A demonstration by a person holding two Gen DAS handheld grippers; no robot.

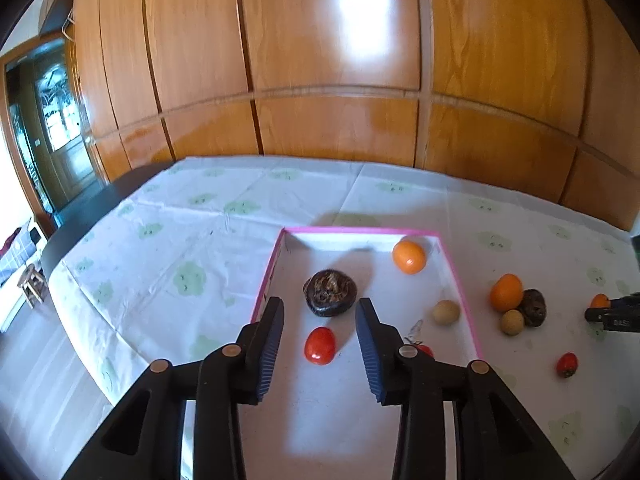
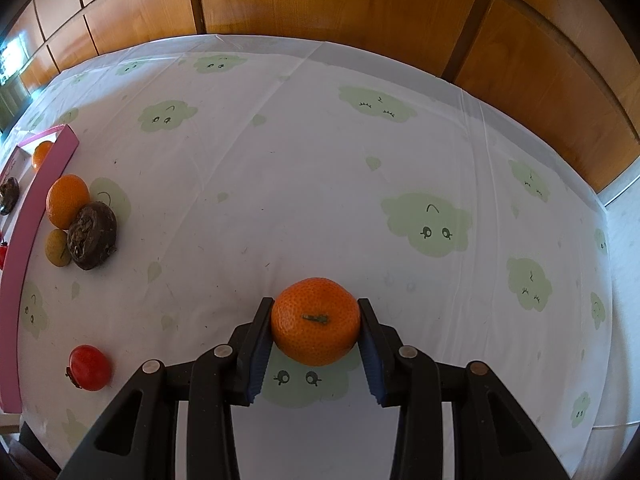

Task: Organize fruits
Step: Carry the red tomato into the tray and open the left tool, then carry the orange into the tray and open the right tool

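My left gripper (image 1: 320,308) is open and empty, held over the near end of a white box with a pink rim (image 1: 267,276). In the box lie a red tomato (image 1: 319,345), a dark wrinkled fruit (image 1: 329,292), an orange (image 1: 408,256) and a small tan fruit (image 1: 446,312). My right gripper (image 2: 316,312) is shut on a tangerine (image 2: 316,320) just above the tablecloth; it also shows in the left wrist view (image 1: 608,314). Right of the box lie an orange (image 2: 67,200), a dark fruit (image 2: 92,235), a small tan fruit (image 2: 57,247) and a red tomato (image 2: 89,367).
The table wears a white cloth with green cloud prints (image 2: 428,224). Wooden wall panels (image 1: 328,60) stand right behind it. The table's left edge (image 1: 86,200) drops to the floor, where a small stool (image 1: 32,284) stands.
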